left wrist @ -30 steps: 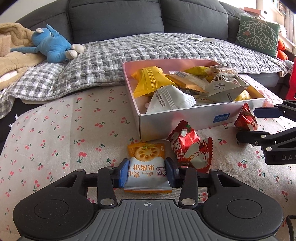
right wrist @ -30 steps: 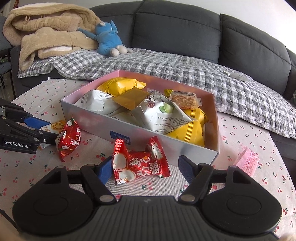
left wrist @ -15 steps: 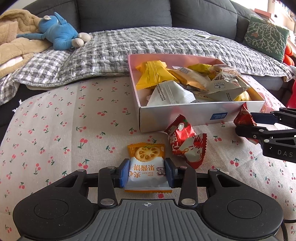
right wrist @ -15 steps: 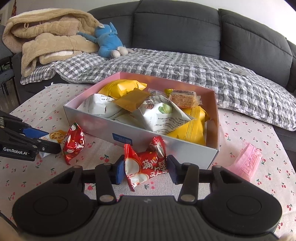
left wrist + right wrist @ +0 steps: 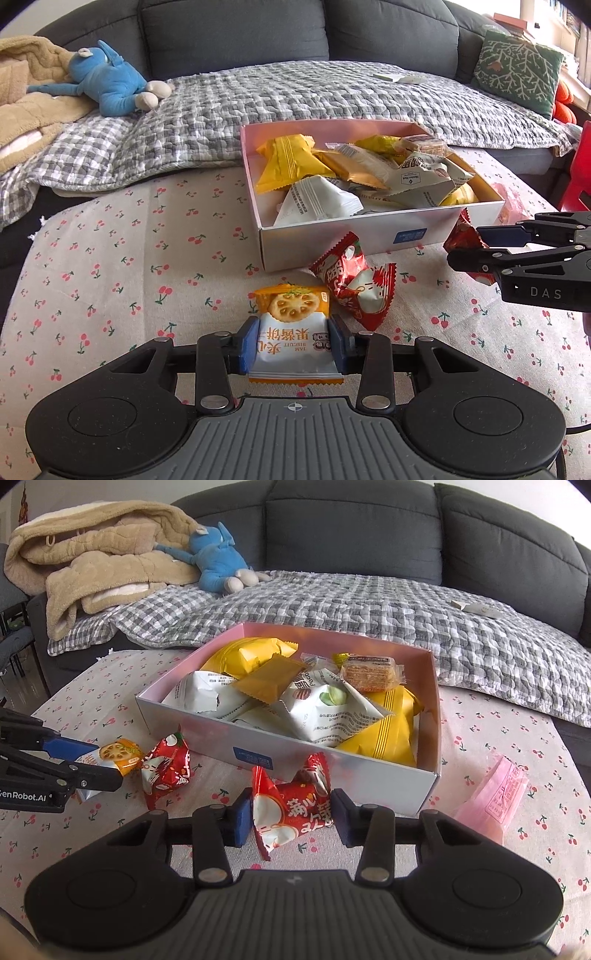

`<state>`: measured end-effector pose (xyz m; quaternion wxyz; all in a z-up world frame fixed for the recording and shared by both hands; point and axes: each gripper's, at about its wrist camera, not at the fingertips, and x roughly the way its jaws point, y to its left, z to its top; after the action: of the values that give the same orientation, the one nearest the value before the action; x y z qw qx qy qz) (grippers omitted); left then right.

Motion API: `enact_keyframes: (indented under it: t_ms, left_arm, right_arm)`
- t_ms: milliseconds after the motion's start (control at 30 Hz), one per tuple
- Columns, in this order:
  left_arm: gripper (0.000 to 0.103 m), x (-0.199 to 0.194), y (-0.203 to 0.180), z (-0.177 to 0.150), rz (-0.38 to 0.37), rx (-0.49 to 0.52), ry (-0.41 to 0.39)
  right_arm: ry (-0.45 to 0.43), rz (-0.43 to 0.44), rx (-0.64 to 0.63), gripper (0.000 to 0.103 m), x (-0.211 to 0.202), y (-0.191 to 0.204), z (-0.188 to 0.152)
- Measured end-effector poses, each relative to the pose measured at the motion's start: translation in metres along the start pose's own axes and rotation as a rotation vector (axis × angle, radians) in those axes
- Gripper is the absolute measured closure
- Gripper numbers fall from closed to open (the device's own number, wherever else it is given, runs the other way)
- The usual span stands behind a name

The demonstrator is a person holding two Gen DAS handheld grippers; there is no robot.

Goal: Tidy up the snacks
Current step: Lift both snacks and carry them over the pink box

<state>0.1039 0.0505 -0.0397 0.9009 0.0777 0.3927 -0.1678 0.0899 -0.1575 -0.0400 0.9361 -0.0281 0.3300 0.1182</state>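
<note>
**Two Packets Gripped, One Red Packet Loose Beside the Box**

A jam biscuit packet (image 5: 295, 343) is clamped between the blue pads of the left gripper (image 5: 294, 345), at 6 o'clock in the left wrist view. A red candy packet (image 5: 291, 808) is pinched between the pads of the right gripper (image 5: 291, 812), just in front of the box's near wall. A second red packet (image 5: 352, 280) is seen lying loose on the cherry-print tablecloth (image 5: 110, 258), between the two grippers and just beside the biscuit packet.

One snack box (image 5: 332, 771) with a pink interior is found at 12 o'clock in the right wrist view. At least two yellow packets, two white packets and one clear-wrapped bar are counted inside; more may be hidden beneath. One pink bag (image 5: 491, 797) is seen on the cloth at 3 o'clock, near the box's right corner. One blue plush toy (image 5: 218, 565) is seen on the sofa behind.
</note>
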Motion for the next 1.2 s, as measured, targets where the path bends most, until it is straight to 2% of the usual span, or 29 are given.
enact_keyframes:
  t_ms: [333,700,1033,1200]
  left_arm:
    - [0.066,-0.021,-0.001,0.006,-0.020,-0.027,-0.010]
    - [0.066,-0.045,-0.011,0.016,-0.082,-0.031,-0.057]
    - [0.066,-0.045,-0.018,0.034,-0.065,-0.022,-0.114]
    - [0.066,-0.039,-0.022,0.049,-0.080,-0.040,-0.137]
  right_arm:
    - [0.008,0.052,0.077,0.063,-0.014,-0.007,0.009]
    - [0.000,0.104,0.142,0.063,-0.030,-0.013,0.018]
    - [-0.032,0.133,0.246,0.063,-0.036,-0.035,0.027]
    - [-0.051,0.113,0.277,0.063,-0.034,-0.048,0.036]
